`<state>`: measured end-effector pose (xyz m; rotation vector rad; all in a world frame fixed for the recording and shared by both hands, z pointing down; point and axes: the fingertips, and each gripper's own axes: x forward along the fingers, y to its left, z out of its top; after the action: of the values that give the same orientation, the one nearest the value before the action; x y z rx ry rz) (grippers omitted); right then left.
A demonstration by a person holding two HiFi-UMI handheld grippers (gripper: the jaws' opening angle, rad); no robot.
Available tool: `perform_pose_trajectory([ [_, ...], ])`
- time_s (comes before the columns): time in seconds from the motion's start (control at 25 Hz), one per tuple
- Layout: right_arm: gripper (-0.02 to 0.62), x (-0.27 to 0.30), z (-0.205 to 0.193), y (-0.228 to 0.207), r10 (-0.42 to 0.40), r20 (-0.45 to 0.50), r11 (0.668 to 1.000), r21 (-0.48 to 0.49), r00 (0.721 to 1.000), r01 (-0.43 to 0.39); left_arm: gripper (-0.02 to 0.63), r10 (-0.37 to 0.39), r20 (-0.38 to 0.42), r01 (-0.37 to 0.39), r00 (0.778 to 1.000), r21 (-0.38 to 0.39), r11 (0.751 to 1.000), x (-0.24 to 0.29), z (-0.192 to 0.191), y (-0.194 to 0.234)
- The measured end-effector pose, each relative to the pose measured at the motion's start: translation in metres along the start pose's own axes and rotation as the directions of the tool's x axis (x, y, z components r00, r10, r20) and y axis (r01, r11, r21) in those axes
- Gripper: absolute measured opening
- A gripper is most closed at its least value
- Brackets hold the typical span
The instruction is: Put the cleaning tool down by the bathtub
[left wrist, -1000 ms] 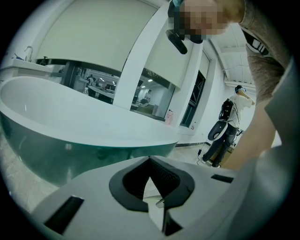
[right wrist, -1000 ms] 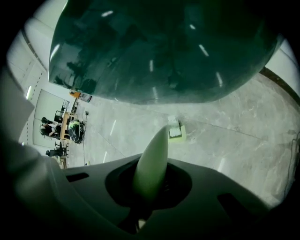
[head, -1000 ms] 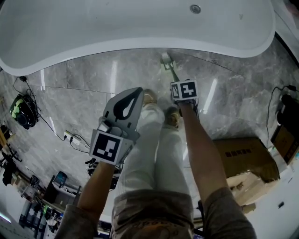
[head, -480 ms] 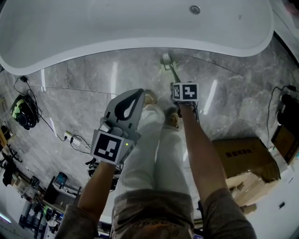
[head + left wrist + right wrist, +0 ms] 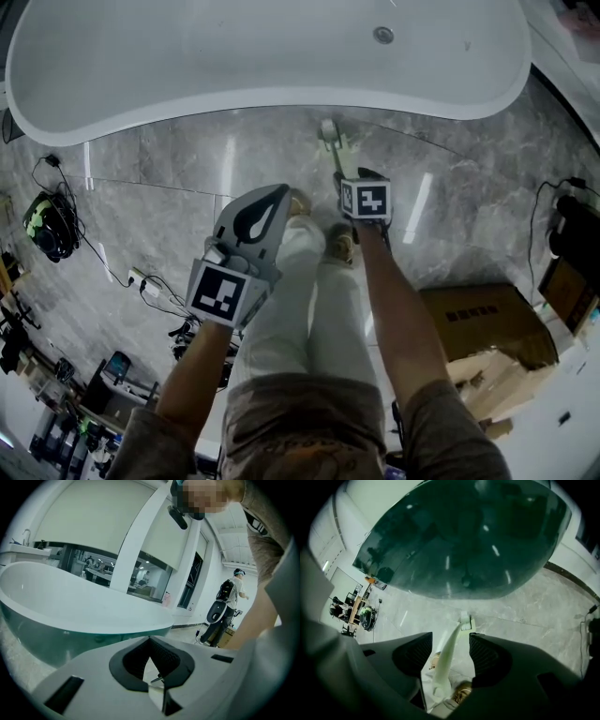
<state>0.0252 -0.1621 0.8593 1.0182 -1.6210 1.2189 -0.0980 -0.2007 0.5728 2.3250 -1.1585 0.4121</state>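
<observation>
The cleaning tool (image 5: 330,137), a pale green brush with a long handle, lies on the grey marble floor just in front of the white bathtub (image 5: 281,66). My right gripper (image 5: 354,178) points steeply down over the handle's near end. In the right gripper view its jaws have just been opening and stand wide around the handle (image 5: 449,653), with the pads clear of it. The brush head (image 5: 465,619) rests by the tub's dark wall (image 5: 464,541). My left gripper (image 5: 277,190) hovers to the left with its tips together and nothing in it (image 5: 150,640).
My own legs and shoes (image 5: 339,246) stand just behind the tool. A cardboard box (image 5: 483,323) sits on the right. Cables, a power strip (image 5: 141,279) and a black-green device (image 5: 45,225) lie at left. A person (image 5: 232,597) stands far off.
The right gripper has lifted slightly and tilted over the handle. The tool stays on the floor by the tub. The left gripper has hardly shifted.
</observation>
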Motion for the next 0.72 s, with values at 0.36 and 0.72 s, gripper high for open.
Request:
perform_pose_trajectory([
  [0.36, 0.16, -0.046, 0.014, 0.009, 0.02, 0.054, 1.0, 0.005, 0.998, -0.02, 0.011, 0.021, -0.001, -0.021, 1.0, -0.008, 1.0, -0.023, 0.022, -0.022],
  [0.72, 0.011, -0.136, 0.038, 0.036, 0.077, 0.176, 0.997, -0.018, 0.981, -0.075, 0.011, 0.033, -0.01, -0.033, 0.999, -0.052, 0.998, -0.053, 0.053, -0.049],
])
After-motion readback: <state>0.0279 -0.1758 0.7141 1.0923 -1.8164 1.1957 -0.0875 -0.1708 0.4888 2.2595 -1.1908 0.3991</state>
